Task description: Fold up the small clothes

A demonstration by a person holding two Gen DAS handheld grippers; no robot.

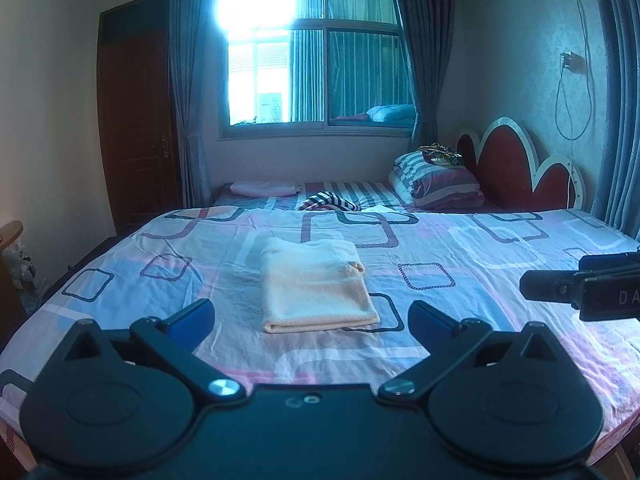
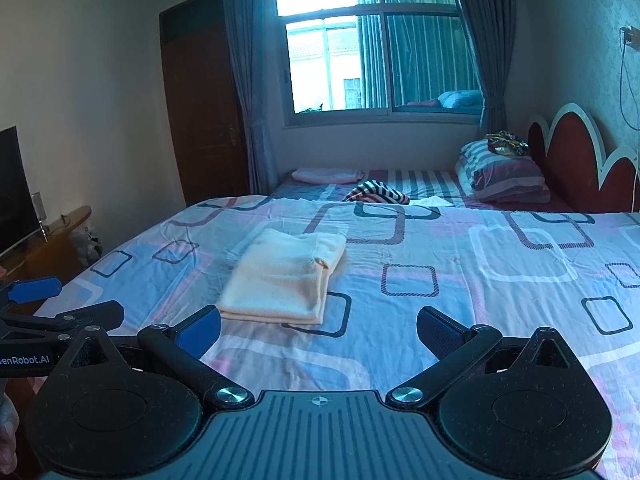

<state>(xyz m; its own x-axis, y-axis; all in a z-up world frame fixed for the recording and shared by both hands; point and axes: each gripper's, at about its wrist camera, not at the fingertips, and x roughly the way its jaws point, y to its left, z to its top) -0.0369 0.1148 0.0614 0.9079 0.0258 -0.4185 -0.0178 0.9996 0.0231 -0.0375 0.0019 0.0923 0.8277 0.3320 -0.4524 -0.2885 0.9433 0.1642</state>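
Folded cream cloth [image 1: 316, 284] on bedsheet [image 1: 460, 248] — at 12 o'clock beyond left tongs [image 1: 312, 320], 11 o'clock of right tongs [image 2: 319, 330] — both released, holding nothing

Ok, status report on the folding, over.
Left hand-held gripper open, right hand-held gripper open, both empty. Cloth folded flat on bed. Nothing in the way.

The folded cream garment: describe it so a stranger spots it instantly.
Start at the bed sheet printed with rounded squares. Near its middle lies the folded cream garment, a plain neat rectangle. The striped cloth beyond it is crumpled and patterned; the pink item lies farther back.
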